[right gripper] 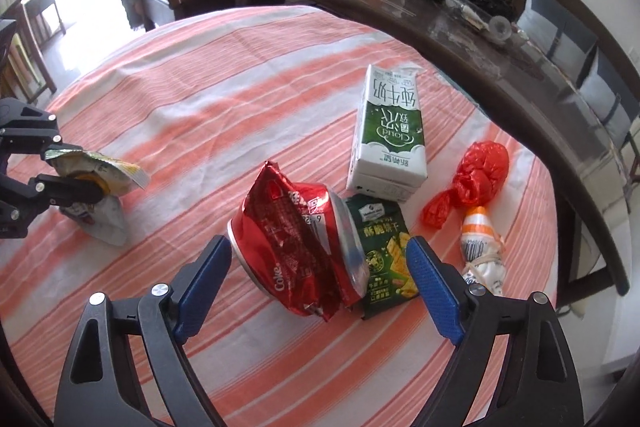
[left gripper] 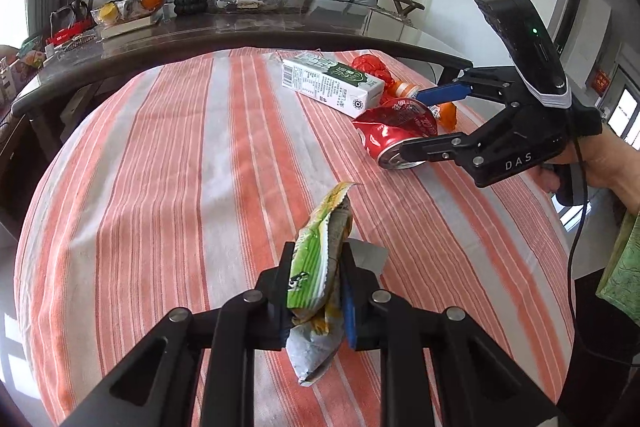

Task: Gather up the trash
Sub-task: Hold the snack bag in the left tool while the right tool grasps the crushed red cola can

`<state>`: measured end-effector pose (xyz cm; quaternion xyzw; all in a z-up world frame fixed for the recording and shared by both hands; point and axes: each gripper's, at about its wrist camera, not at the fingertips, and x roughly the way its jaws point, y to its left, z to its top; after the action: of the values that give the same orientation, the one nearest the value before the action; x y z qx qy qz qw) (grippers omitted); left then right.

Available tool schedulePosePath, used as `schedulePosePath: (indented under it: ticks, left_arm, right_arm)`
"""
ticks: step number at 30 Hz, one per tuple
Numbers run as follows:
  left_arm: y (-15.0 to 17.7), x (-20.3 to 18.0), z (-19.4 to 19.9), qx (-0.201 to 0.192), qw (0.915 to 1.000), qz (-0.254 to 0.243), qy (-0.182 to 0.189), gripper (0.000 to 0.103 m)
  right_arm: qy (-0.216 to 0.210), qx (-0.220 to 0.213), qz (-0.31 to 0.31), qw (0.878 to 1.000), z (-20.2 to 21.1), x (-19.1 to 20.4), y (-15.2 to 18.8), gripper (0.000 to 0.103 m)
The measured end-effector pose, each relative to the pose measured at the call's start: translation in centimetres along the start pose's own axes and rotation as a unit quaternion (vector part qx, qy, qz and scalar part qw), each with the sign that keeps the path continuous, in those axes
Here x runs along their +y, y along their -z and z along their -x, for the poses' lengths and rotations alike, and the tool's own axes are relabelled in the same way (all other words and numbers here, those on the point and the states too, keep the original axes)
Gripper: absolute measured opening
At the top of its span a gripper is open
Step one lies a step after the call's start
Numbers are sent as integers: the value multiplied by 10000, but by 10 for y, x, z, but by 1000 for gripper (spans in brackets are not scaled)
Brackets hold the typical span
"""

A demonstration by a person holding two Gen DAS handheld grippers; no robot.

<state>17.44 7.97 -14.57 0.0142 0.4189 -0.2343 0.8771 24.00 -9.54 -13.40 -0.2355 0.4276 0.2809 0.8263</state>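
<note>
On the counter [right gripper: 200,75] before us, right wrist view:
- crushed can [right gripper: 292,247] nearest, between our right hand-held gripper [right gripper: 320,275] fingers, untouched by either;
- snack packet [right gripper: 384,259] just right of the can, partly under it;
- milk carton [right gripper: 388,135] behind both, lying flat;
- knotted bag [right gripper: 476,179] right of the carton;
- small bottle [right gripper: 480,247] near of that bag;
- wrapper [right gripper: 100,179] far left, pinched in our left hand-held gripper [right gripper: 68,171].

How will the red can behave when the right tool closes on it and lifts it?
The can is already crushed and creased, so it will probably dent further rather than resist. It looks empty, so likely light. It lies on its side on the cloth, and its round rim may let it roll or slip between the open right tool fingers.
</note>
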Motion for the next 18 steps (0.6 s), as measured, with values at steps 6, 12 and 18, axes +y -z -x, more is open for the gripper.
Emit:
schedulePosePath:
  ticks: [6, 12, 18]
  left_arm:
    - [3, -5, 3, -20, 10000, -21, 3, 20]
    - [7, -12, 0, 47, 9989, 340, 326, 20]
    - [12, -38, 4, -15, 9974, 559, 455, 20]
  right_arm:
    - [-452, -129, -777, 9959, 1, -9, -2, 48]
    - [-624, -448, -1623, 9837, 43, -13, 26, 47]
    - [-773, -492, -2232, 9704, 74, -9, 75, 47]
